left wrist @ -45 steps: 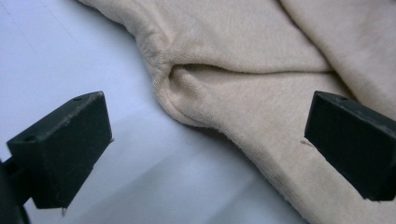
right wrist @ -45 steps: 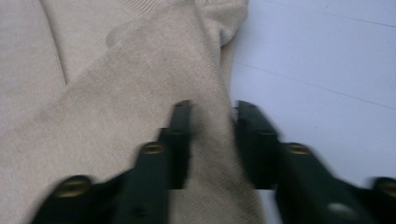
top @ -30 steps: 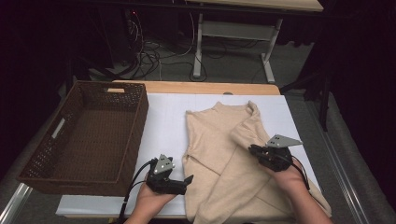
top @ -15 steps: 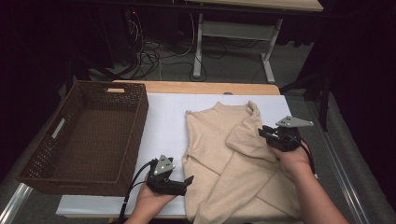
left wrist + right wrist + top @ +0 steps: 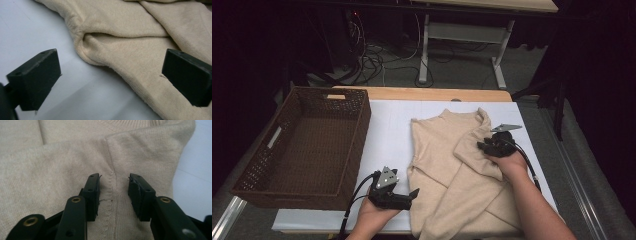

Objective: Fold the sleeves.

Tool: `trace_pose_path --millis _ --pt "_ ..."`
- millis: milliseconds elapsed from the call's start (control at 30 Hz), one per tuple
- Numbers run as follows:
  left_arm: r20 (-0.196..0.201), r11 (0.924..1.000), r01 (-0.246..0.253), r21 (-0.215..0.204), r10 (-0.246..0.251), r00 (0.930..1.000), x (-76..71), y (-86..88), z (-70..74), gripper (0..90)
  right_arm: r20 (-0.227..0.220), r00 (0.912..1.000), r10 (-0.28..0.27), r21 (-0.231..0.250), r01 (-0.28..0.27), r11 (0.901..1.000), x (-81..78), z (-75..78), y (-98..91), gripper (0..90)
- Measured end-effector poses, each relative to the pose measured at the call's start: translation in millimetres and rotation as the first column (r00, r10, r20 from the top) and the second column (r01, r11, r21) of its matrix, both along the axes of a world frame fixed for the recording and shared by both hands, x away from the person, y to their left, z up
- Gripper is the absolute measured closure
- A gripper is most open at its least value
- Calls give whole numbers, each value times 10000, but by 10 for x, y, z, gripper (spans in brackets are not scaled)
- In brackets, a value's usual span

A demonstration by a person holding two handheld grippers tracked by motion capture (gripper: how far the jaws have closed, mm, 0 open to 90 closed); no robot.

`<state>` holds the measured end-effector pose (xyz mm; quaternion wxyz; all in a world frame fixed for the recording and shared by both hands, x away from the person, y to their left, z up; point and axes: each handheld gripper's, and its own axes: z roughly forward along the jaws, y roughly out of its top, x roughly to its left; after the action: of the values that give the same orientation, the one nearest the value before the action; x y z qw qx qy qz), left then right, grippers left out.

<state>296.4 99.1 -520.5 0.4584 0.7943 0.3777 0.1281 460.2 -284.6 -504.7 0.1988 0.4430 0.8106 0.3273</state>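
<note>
1. Dark room behind, with cables and a desk frame on the floor; high view: a white table (image 5: 387, 130) with a wooden far edge carries a brown basket (image 5: 307, 145) on its left and a beige sweater (image 5: 452, 170) on its right, partly folded, collar toward the far edge.
2. High view: the left gripper (image 5: 409, 196) rests at the near edge, just beside the sweater's lower left corner, held by the left hand (image 5: 374, 217). The right gripper (image 5: 484, 146) lies on the sweater's upper right part, over a folded sleeve, with the right hand (image 5: 509, 162) behind it.
3. Left gripper view: the jaws stand wide apart, released, one over the white table (image 5: 37, 30), the other over the sweater (image 5: 130, 50). A rounded fold of the hem lies between them, touching neither.
4. Right gripper view: the jaws have just been opening; they straddle a seam ridge of the sweater (image 5: 50, 170) with a narrow gap on each side, the pads not pressing it. White table (image 5: 195, 175) shows at the right.
</note>
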Motion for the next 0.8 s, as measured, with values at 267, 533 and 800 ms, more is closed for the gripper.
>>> trace_pose_path --millis 267,533,800 --pt "-88 10000 4 -21 -5 10000 10 3 0 17 570 9983 71 -372 -50 9993 -47 91 6 869" --pt "-133 10000 2 -33 -2 9999 15 4 0 17 1457 9802 -1343 453 1290 9906 33 443 -478 869" --pt "-137 10000 -24 -8 23 9999 15 3 0 17 1324 9482 -2886 490 2846 9574 193 371 -1013 871"
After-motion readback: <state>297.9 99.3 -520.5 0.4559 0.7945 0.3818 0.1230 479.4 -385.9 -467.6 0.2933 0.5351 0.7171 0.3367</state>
